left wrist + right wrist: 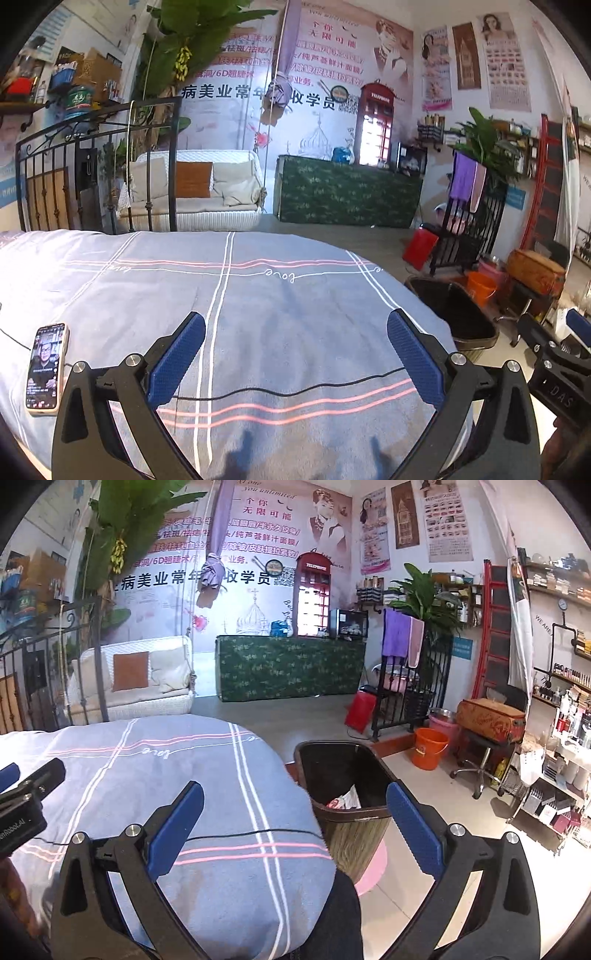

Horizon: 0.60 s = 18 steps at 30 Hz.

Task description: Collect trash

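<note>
Right wrist view, right gripper (pixel 295 827) agape, angled toward bin (pixel 351 834)

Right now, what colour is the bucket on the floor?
Orange. The bucket shows best in the right wrist view, on the floor past the bin.

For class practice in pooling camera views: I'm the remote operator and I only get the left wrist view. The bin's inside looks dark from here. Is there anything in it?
Observer: Yes. The right wrist view shows a crumpled white and red wrapper inside the bin.
Operator: Is the right gripper holding anything?
Observer: No. The right gripper is open with nothing between its fingers.
Operator: What is on the floor under the bin?
Observer: A round pink mat lies under and beside it.
</note>
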### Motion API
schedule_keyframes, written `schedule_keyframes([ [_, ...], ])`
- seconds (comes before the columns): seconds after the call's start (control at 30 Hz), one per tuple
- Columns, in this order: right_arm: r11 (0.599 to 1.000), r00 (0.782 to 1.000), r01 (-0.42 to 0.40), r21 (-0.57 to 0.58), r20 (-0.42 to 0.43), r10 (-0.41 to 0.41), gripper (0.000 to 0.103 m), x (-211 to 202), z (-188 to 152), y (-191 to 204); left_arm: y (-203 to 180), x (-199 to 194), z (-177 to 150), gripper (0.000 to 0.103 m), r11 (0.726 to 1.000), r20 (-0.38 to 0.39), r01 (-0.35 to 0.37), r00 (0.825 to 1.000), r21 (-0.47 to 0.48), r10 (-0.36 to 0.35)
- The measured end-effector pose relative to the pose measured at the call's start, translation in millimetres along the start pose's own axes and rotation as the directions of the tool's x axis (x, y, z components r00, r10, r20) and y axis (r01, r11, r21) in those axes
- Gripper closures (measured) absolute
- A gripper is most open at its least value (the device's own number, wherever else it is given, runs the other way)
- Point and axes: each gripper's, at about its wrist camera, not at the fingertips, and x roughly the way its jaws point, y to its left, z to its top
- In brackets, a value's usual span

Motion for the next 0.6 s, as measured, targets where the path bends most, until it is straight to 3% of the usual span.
schedule_keyframes([
  [0.6, 1.000, 0.999, -0.029, 0.004, 0.026, 0.029, 0.005, -14.8, -3.5, 7.0, 2.6, -15.7, -8.5, 0.006, 1.000, 0.013, 0.011, 1.000, 0.002, -0.011],
])
